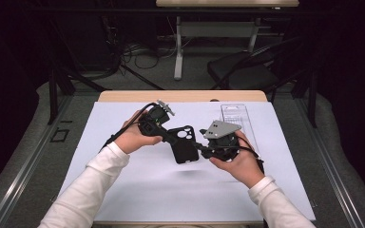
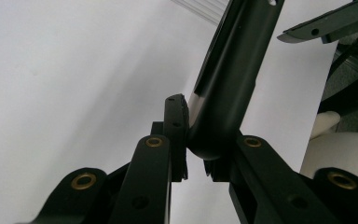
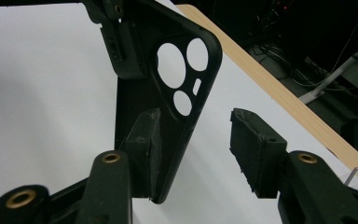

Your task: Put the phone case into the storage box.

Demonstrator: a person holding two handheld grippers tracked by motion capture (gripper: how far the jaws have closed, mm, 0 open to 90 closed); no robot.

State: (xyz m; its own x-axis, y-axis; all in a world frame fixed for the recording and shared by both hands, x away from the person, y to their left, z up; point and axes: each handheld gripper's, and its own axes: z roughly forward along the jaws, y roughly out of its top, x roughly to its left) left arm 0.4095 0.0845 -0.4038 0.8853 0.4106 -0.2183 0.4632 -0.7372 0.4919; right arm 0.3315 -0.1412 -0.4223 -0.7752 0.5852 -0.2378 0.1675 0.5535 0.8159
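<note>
Two arms in white sleeves [image 1: 100, 173] come in over the near edge of the white surface [image 1: 138, 194]. The right hand-held gripper [image 1: 204, 146] has its jaws wide apart; one pad [image 3: 144, 140] lies against the black plastic phone case with round camera holes [image 1: 184, 144], the other pad [image 3: 254, 149] is well apart from it. The left hand-held gripper [image 1: 171, 137] has its jaws closed on the edge of the case and holds it up above the middle of the surface. Farther off, a clear plastic box [image 1: 234, 115] lies near the far right edge, by the wooden strip [image 1: 180, 96].
</note>
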